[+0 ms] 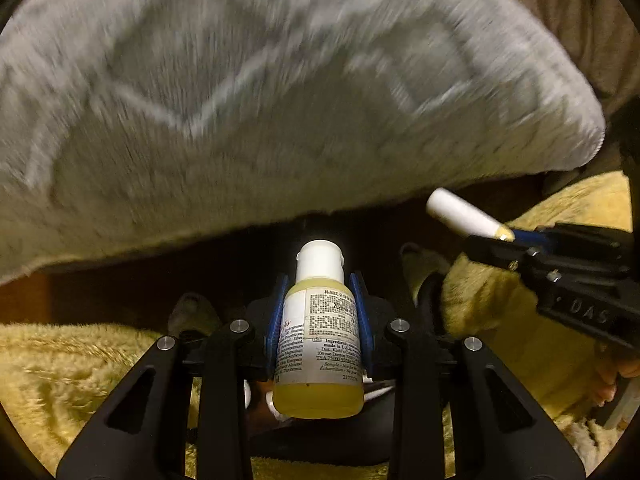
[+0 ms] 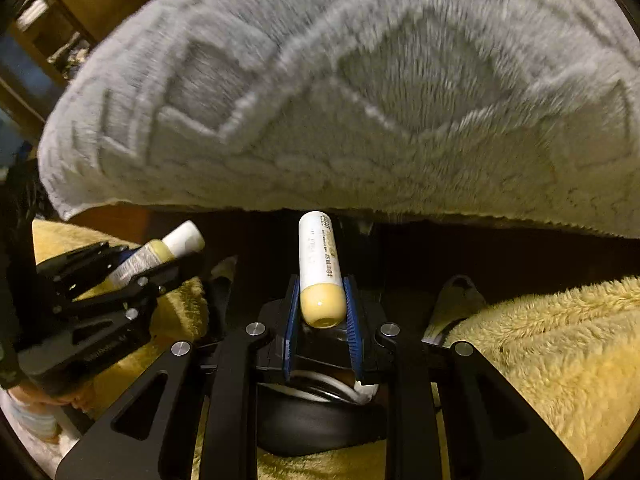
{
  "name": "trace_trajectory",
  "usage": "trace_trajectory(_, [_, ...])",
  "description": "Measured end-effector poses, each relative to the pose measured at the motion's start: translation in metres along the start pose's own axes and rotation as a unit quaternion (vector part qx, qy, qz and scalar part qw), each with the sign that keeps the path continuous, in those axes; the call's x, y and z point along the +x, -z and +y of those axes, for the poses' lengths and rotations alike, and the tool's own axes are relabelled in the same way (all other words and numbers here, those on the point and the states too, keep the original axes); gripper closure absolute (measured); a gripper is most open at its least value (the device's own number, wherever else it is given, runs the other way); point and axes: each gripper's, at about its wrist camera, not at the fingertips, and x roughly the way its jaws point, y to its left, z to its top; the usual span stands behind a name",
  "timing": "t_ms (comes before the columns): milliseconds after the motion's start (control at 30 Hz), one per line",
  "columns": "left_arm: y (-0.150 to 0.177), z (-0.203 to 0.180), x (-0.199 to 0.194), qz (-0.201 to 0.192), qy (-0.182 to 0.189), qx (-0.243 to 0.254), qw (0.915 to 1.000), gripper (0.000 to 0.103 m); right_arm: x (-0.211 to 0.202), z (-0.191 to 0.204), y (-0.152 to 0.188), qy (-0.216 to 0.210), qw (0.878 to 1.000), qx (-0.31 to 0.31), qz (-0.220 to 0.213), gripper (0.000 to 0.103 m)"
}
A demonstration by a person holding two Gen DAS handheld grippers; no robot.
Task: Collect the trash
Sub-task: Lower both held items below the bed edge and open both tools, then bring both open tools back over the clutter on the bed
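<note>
Ahead, filling both views: grey cushion [image 1: 256,92], blurred, close above both claws. Below: yellow fleece blanket [image 2: 552,352]; at far left in the right view, wooden shelving [image 2: 60,32], dim. Left claw [image 1: 319,320] pinching bottle [image 1: 320,340] of yellow liquid, white cap forward. Right claw [image 2: 321,312] pinching white tube [image 2: 320,256] by its yellow end, tube pointing at the cushion.
</note>
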Motion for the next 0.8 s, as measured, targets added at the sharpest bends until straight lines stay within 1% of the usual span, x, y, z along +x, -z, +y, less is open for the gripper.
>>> trace_trajectory(33, [0.001, 0.001, 0.007, 0.011, 0.002, -0.002, 0.9999, 0.074, 0.005, 0.000, -0.001, 0.003, 1.000, 0.000, 0.005, 0.081])
trace_trajectory(133, [0.000, 0.003, 0.017, 0.024, 0.001, -0.003, 0.9997, 0.074, 0.015, 0.000, -0.004, 0.002, 1.000, 0.001, 0.015, 0.081])
trace_trajectory(167, [0.000, 0.003, 0.019, 0.026, 0.002, -0.003, 0.9996, 0.074, 0.019, 0.006, -0.005, 0.001, 1.000, 0.000, 0.016, 0.080])
trace_trajectory(267, [-0.004, 0.002, 0.022, 0.028, 0.004, -0.004, 0.9996, 0.073, 0.023, 0.007, -0.011, -0.001, 1.000, -0.004, 0.014, 0.079])
trace_trajectory(367, [-0.006, 0.002, 0.019, 0.023, 0.002, -0.005, 0.9997, 0.059, 0.023, 0.008, -0.014, -0.005, 1.000, -0.003, 0.009, 0.078])
trace_trajectory(467, [-0.007, 0.000, 0.012, 0.016, -0.005, -0.002, 0.9999, 0.056, 0.020, 0.004, -0.019, -0.003, 1.000, 0.000, 0.001, 0.076])
trace_trajectory(533, [-0.009, -0.001, 0.004, 0.005, -0.008, -0.002, 1.0000, 0.052, 0.012, 0.000, -0.020, -0.004, 1.000, 0.005, -0.009, 0.072])
trace_trajectory(633, [-0.011, 0.002, -0.013, -0.013, -0.011, 0.000, 0.9999, 0.047, -0.011, -0.003, -0.025, -0.010, 0.999, 0.011, -0.042, 0.064])
trace_trajectory(667, [-0.014, 0.001, -0.021, -0.023, -0.011, 0.002, 0.9997, 0.043, -0.022, -0.003, -0.027, -0.008, 0.998, 0.009, -0.060, 0.058])
trace_trajectory(700, [-0.017, 0.000, -0.033, -0.039, -0.011, 0.005, 0.9992, 0.039, -0.034, -0.002, -0.030, -0.004, 0.997, 0.005, -0.078, 0.049])
trace_trajectory(733, [-0.020, -0.001, -0.041, -0.050, -0.011, 0.007, 0.9986, 0.037, -0.051, -0.001, -0.034, 0.004, 0.994, -0.002, -0.105, 0.044])
trace_trajectory(767, [-0.024, -0.001, -0.052, -0.066, -0.013, 0.010, 0.9977, 0.034, -0.065, 0.001, -0.039, 0.015, 0.992, -0.009, -0.128, 0.034])
trace_trajectory(800, [-0.030, -0.002, -0.064, -0.085, -0.017, 0.013, 0.9961, 0.031, -0.076, 0.001, -0.044, 0.026, 0.989, -0.015, -0.147, 0.028])
